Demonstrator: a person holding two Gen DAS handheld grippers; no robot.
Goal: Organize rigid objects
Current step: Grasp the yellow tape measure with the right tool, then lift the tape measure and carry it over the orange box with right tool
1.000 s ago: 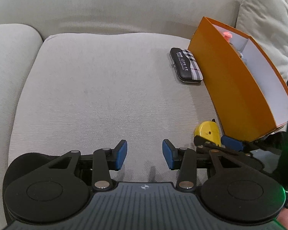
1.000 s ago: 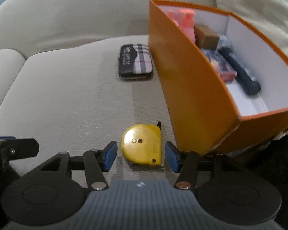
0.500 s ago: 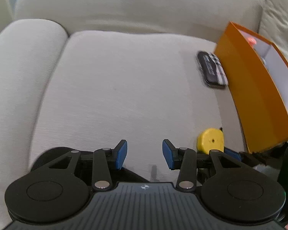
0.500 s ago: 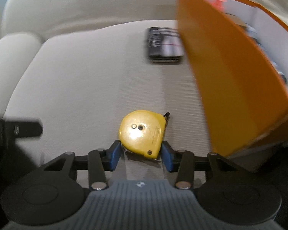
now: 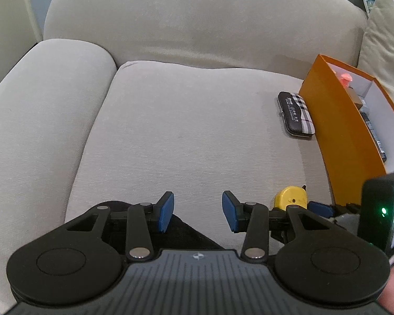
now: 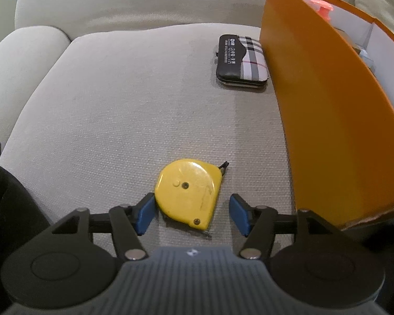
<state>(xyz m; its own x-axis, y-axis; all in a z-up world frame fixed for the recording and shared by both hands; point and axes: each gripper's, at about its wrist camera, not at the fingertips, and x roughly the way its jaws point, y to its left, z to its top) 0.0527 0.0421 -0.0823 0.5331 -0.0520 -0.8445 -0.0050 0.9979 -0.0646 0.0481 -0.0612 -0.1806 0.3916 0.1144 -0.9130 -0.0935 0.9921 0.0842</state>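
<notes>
A yellow tape measure [image 6: 187,193] lies flat on the sofa seat, between the fingers of my right gripper [image 6: 190,216]. The jaws are open around it; the left pad touches or nearly touches its edge, the right pad stands apart. It also shows in the left wrist view [image 5: 291,197]. A black and plaid case [image 6: 240,60] lies farther back, against the orange box [image 6: 328,120]; the case [image 5: 296,115] and the box [image 5: 346,136] show in the left wrist view too. My left gripper [image 5: 198,214] is open and empty above the seat's front.
The orange box holds a pink bottle top [image 6: 321,6] and several other items. A sofa armrest [image 5: 39,120] is on the left, the backrest [image 5: 197,26] behind, and a cushion [image 5: 386,42] right of the box.
The right gripper closed on the tape measure half a second ago and has now opened again around it. The left gripper pulled back and up, staying open.
</notes>
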